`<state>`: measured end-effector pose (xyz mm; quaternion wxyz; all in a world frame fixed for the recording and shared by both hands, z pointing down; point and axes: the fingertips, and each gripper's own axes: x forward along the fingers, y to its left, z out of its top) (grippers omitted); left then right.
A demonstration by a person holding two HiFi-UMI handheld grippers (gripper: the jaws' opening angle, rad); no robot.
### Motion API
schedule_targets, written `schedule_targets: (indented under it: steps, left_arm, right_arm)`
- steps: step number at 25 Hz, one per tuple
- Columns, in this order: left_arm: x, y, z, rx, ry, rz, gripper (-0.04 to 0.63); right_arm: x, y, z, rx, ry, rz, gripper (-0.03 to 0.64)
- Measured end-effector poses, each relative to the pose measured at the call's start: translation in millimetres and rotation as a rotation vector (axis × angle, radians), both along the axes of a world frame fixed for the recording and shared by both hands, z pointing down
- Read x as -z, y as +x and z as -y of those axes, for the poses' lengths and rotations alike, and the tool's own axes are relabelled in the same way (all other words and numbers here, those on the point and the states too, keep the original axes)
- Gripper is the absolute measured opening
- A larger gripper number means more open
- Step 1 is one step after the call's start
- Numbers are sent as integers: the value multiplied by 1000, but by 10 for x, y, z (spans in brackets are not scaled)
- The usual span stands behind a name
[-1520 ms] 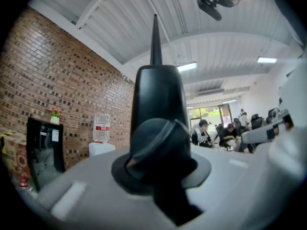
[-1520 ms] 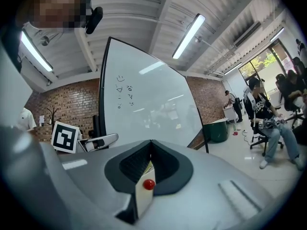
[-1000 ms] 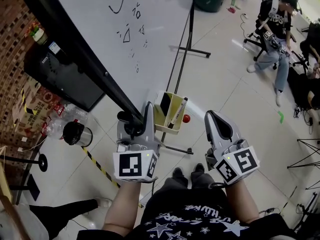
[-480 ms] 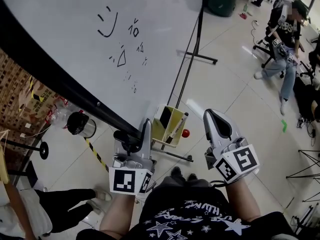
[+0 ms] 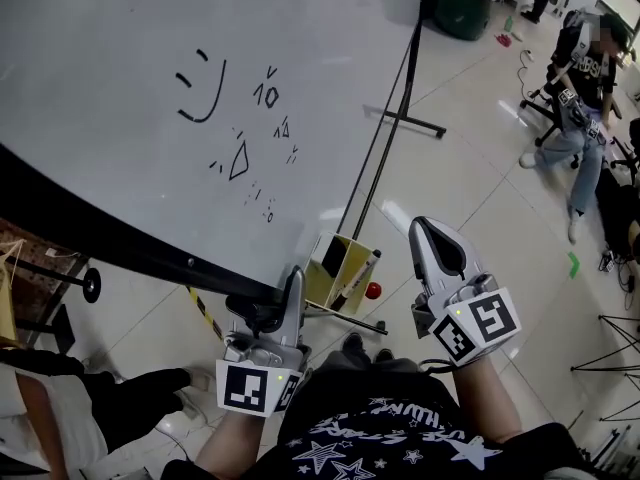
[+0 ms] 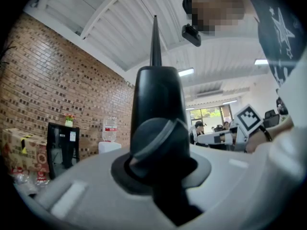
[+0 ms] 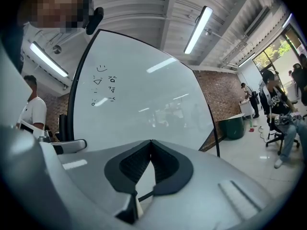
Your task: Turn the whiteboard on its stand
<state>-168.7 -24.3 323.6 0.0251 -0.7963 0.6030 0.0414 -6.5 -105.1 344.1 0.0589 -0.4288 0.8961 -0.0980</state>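
The whiteboard (image 5: 150,58) is tilted over on its stand, its face with black scribbles (image 5: 240,158) turned up toward me. Its black frame edge (image 5: 110,243) runs across the lower left of the head view. My left gripper (image 5: 272,313) is shut on the corner of that frame, which fills the left gripper view as a dark bar (image 6: 158,104) between the jaws. My right gripper (image 5: 432,236) hangs in the air to the right of the board, shut with nothing in it. In the right gripper view its closed tips (image 7: 150,145) point at the whiteboard (image 7: 139,95).
A yellow marker tray (image 5: 338,266) and a red knob (image 5: 372,290) hang just beyond my left gripper. The stand's post and foot (image 5: 405,118) lie farther out. A seated person (image 5: 585,78) is at the far right, a green bin (image 5: 465,3) behind, another person (image 5: 60,408) at my left.
The board has swung round: its black edge has dropped from a steep diagonal to nearly level, and more white face shows. My left gripper went down and left with the frame; the right stayed put.
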Motion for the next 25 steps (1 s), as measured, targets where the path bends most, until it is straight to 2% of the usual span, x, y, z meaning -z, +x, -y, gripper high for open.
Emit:
schedule_targets:
  steps: [13,19,23,25]
  left_arm:
    - [1,-7,-6,18,-8,-1,98]
    - [14,-18,-15,48,15,7,100]
    - [-15,-4,-6,59,5,62,113]
    - [-23,32,-20,46,10,89,154]
  right_arm:
    - [47,52,22,28,1,12,9]
    - [91,104,-81,50,6,23,9]
    - [128,118,-116,57,18,24,9]
    - [132,114,-133,59,17,25,9]
